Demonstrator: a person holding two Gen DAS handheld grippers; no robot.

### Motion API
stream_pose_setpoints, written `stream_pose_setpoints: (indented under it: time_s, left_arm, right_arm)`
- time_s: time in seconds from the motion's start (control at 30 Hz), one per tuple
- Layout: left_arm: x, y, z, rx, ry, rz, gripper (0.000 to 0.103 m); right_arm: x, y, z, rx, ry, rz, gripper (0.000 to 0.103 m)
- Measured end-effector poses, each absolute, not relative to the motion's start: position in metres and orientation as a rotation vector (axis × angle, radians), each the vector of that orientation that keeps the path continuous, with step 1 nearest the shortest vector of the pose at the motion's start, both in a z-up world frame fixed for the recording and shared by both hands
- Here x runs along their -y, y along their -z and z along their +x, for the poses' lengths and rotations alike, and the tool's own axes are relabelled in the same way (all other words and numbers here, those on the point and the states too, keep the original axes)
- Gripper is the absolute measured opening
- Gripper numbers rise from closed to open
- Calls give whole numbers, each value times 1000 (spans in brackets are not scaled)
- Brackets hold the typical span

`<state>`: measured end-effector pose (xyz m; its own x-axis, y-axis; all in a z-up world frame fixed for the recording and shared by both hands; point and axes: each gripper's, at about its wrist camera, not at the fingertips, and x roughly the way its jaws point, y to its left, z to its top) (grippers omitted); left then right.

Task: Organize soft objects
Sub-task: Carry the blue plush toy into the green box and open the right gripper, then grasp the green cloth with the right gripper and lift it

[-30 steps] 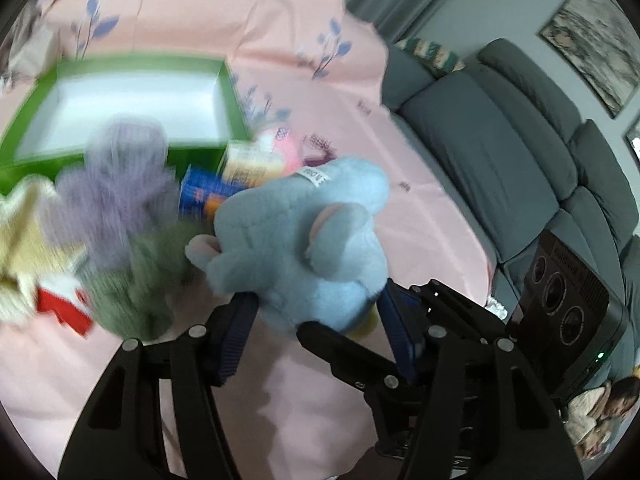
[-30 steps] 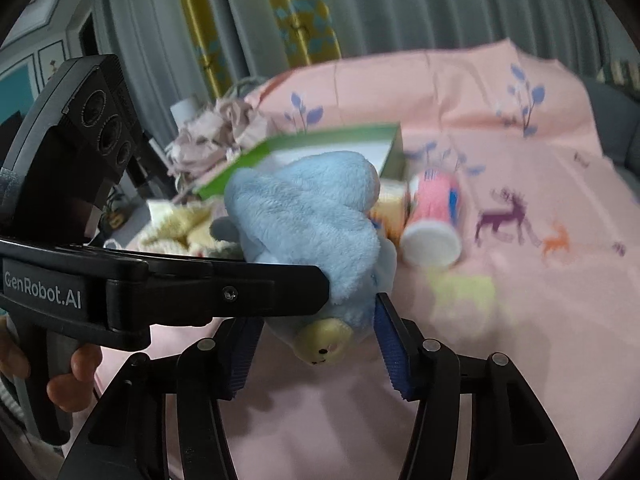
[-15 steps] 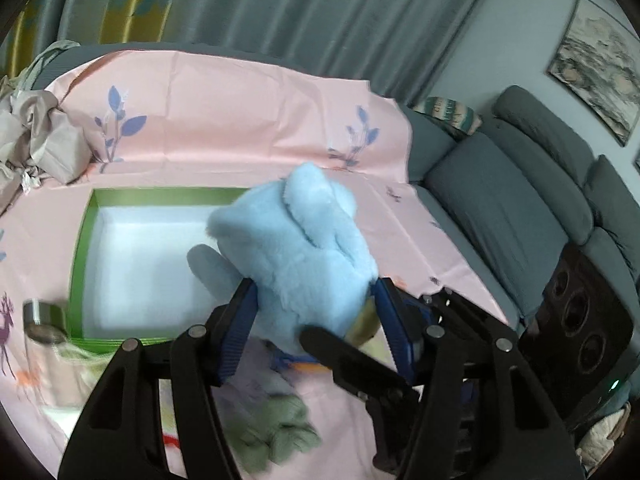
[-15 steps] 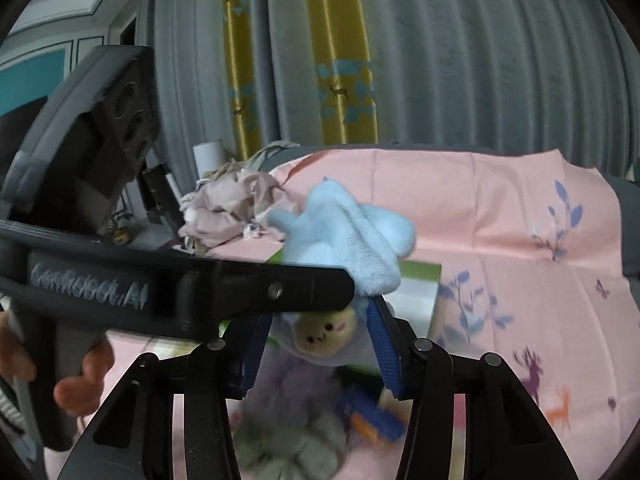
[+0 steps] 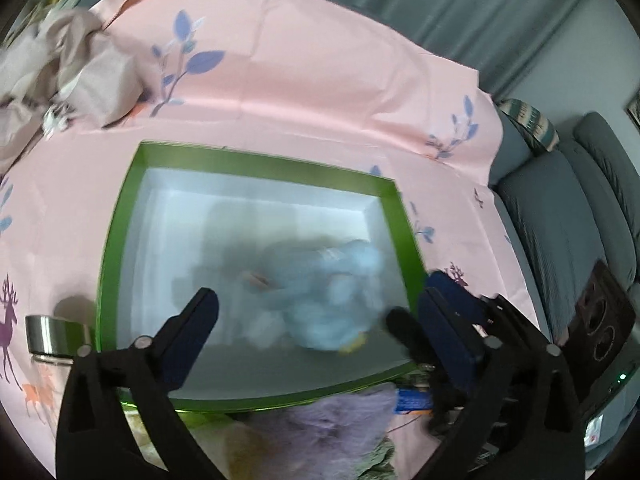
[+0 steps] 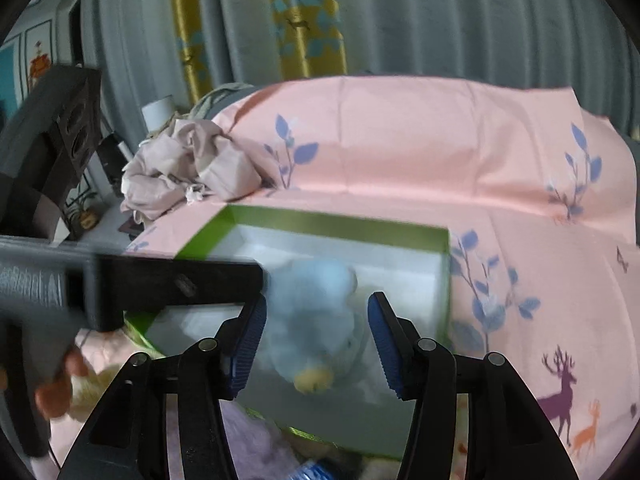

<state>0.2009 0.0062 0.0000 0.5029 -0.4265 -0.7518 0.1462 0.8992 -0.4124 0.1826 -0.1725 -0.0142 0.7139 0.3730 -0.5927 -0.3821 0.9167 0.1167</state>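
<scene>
Both grippers hang over the green box (image 5: 120, 216), tilted down toward its white floor. The left gripper (image 5: 316, 312) has its blue-padded fingers (image 5: 196, 320) spread wide, holding nothing; the right gripper (image 6: 316, 336) is spread too, its fingers (image 6: 250, 336) clear of the blue plush toy (image 6: 320, 320), which sits blurred inside the box, near its right wall, yellow face down. The box rests on a table under a pink cloth (image 5: 304, 80) printed with blue leaves and purple deer. A purple plush (image 5: 336, 428) lies just outside the near wall. A grey sofa (image 5: 560, 216) stands to the right, grey curtains (image 6: 460, 16) behind. The left gripper's body reads, blurred, "Robot.AI".
</scene>
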Motion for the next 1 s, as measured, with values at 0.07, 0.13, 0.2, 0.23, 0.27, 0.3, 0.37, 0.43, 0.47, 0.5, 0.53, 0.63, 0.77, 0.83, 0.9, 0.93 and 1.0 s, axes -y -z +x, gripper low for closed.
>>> stream_pose_setpoints:
  time_s: [0.07, 0.13, 0.2, 0.23, 0.27, 0.3, 0.37, 0.43, 0.47, 0.5, 0.53, 0.63, 0.77, 0.83, 0.9, 0.93, 1.0]
  left_arm:
    - [-15, 1, 196, -992, 333, -321, 102]
    - [-21, 0, 190, -989, 310, -309, 102]
    - [-23, -4, 179, -980, 279, -275, 102]
    - [-24, -5, 174, -975, 270, -261, 102]
    - [-25, -7, 169, -969, 263, -249, 102]
    - [-25, -9, 161, -959, 256, -235, 102]
    - [-26, -12, 147, -947, 259, -220, 102]
    - [-25, -13, 136, -937, 262, -208, 102]
    - [-24, -13, 130, -933, 263, -204, 102]
    - [-23, -14, 120, -928, 270, -197, 102]
    - [-22, -14, 113, -925, 278, -193, 102]
    - [-17, -11, 94, -924, 296, -179, 102]
    - [-9, -1, 68, -940, 312, -158, 102]
    - [-7, 5, 58, -950, 321, -163, 102]
    - [-5, 15, 47, -969, 332, -176, 102]
    - [-4, 18, 44, -974, 336, -177, 102]
    - [-1, 28, 35, -993, 346, -188, 102]
  right_arm:
    - [184, 16, 174, -653, -404, -7, 61]
    - [195, 17, 165, -662, -397, 4, 64]
    - [202, 17, 157, -670, -386, 14, 64]
    - [206, 17, 152, -671, -382, 19, 66]
    - [211, 18, 145, -674, -384, 28, 67]
    - [214, 19, 140, -678, -386, 36, 71]
    - [217, 21, 125, -682, -394, 46, 73]
    - [217, 25, 113, -691, -404, 45, 73]
    - [216, 27, 107, -698, -410, 42, 73]
    - [215, 28, 102, -699, -411, 40, 73]
    - [214, 30, 95, -702, -418, 37, 73]
    - [212, 35, 78, -711, -430, 30, 73]
    - [212, 41, 61, -742, -436, 26, 74]
    - [212, 45, 53, -758, -437, 32, 74]
    - [213, 50, 46, -776, -435, 39, 74]
    - [214, 53, 44, -785, -434, 43, 74]
    - [214, 60, 38, -808, -436, 47, 74]
